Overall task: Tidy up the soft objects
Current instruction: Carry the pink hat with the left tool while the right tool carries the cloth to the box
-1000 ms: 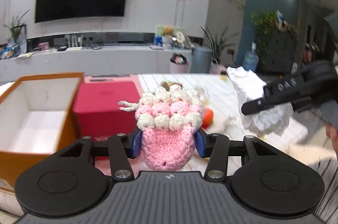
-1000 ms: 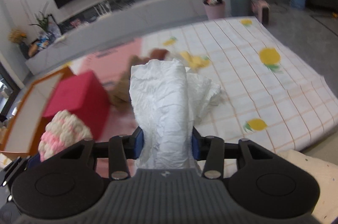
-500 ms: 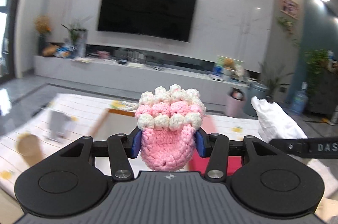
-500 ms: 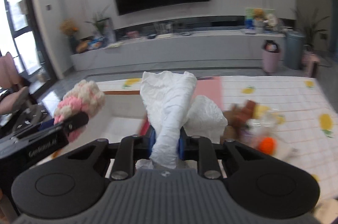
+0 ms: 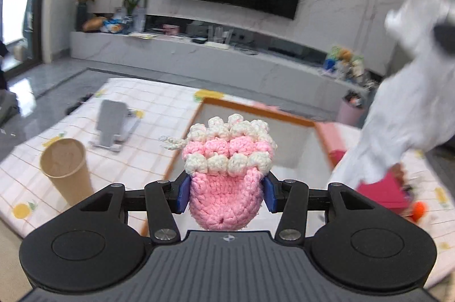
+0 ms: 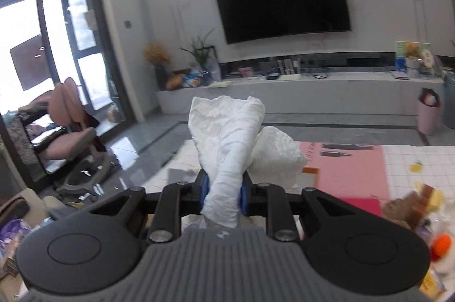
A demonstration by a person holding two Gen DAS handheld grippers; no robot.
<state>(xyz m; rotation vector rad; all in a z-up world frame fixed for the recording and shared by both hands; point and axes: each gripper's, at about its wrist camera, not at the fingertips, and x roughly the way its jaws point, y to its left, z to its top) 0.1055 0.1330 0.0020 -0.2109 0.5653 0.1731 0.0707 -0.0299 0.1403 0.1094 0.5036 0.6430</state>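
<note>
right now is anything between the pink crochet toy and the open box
Nothing visible. The left gripper holds the pink crochet toy just short of the orange-rimmed box, whose white inside looks bare where it shows. The white cloth in the right gripper hangs off to the right side.

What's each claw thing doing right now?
Left gripper shut on pink crochet toy. Right gripper shut on white cloth. Open box ahead, unobstructed.

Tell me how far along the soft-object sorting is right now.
Done: nothing visibly; what shows of the orange-rimmed box looks empty. In hand: the left tongs grip the pink crochet toy, the right tongs pinch the white cloth. Left: dropping both in, plus the brown plush and orange ball on the mat.
</note>
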